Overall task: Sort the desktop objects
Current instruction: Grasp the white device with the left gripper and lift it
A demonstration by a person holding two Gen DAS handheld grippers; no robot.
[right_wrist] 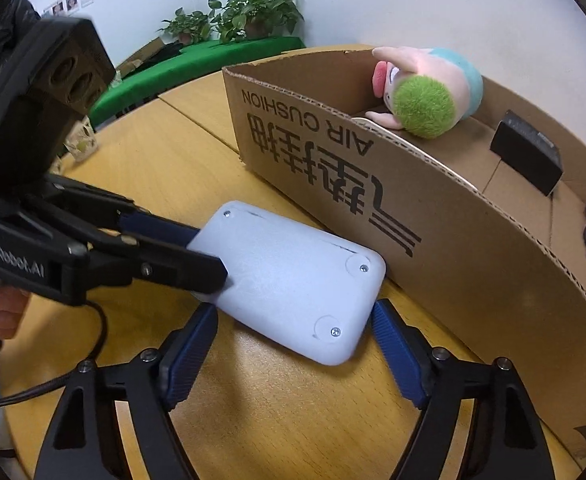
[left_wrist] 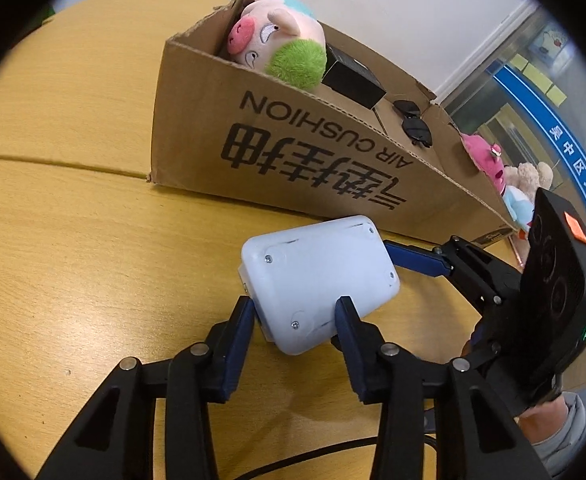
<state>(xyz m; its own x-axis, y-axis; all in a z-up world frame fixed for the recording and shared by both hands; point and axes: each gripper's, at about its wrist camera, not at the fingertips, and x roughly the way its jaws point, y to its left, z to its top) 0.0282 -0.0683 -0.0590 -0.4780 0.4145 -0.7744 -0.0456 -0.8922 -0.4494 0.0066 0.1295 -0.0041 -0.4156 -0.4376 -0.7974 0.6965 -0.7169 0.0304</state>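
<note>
- Upside down on the side of the box [left_wrist: 333, 152], black print reads "AIR CUSHION" beside large Chinese characters; the same print shows in the right wrist view [right_wrist: 373, 184].
- "GenRobot.AI" is written in pale letters on the body of the left gripper [right_wrist: 197, 256], as seen from the right wrist.
- Blue signage with white Chinese characters runs along the glass wall at the far right of the left wrist view; it is too curved and small to read with any confidence.
- White and matte, the case [left_wrist: 317, 280] is a rounded rectangular plastic shell with small screws at its corners and faint seam lines; it sits over the wooden table [left_wrist: 73, 240], just beside the box's printed side.
- Left gripper [left_wrist: 295, 312]: jaws pinch one short end of the case, blue pads pressed to its sides.
- Right gripper [right_wrist: 295, 326]: jaws are spread around the other end of the case [right_wrist: 293, 280]; whether the pads touch it cannot be told.
- Inside the box lie a plush pig [left_wrist: 269, 40] with a green tuft, a black block [left_wrist: 353, 76] and dark sunglasses [left_wrist: 413, 122].
</note>
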